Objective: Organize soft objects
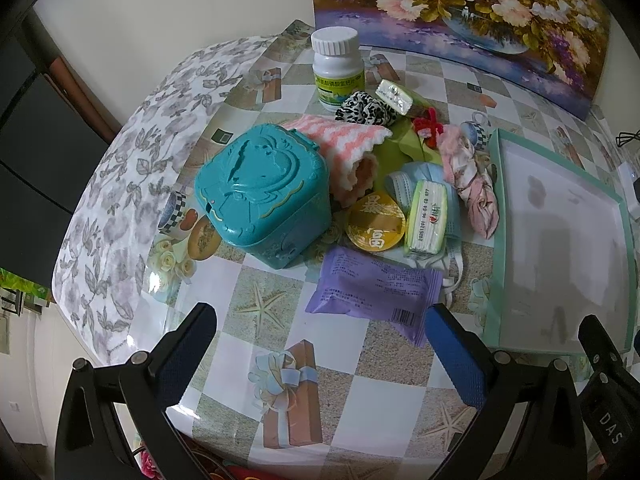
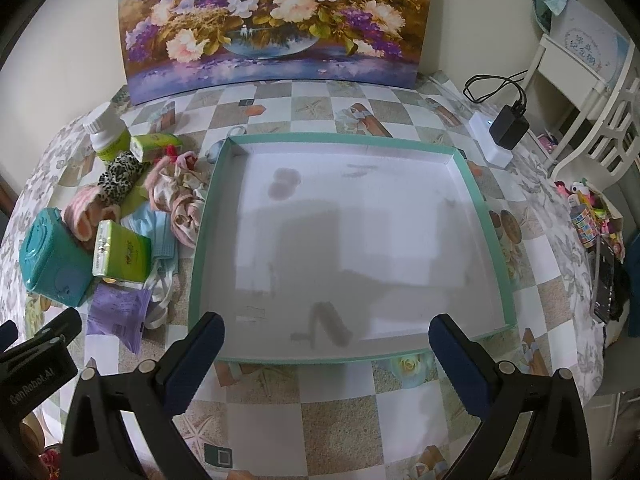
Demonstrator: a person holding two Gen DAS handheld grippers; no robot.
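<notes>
Left hand-held gripper (image 1: 320, 344), jaws apart, above checkered tabletop (image 1: 340, 400); purple foil packet (image 1: 372, 292) just ahead, teal plastic box (image 1: 260, 196) behind-left, teal-rimmed white tray (image 1: 496, 240) right.

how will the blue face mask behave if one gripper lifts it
The mask looks thin and crumpled, so probably floppy and light. A tissue pack lies on it and may slide off. Its ear loops trail loose and could snag.

Two forward wrist views, shared tray (image 2: 496, 236)
</notes>
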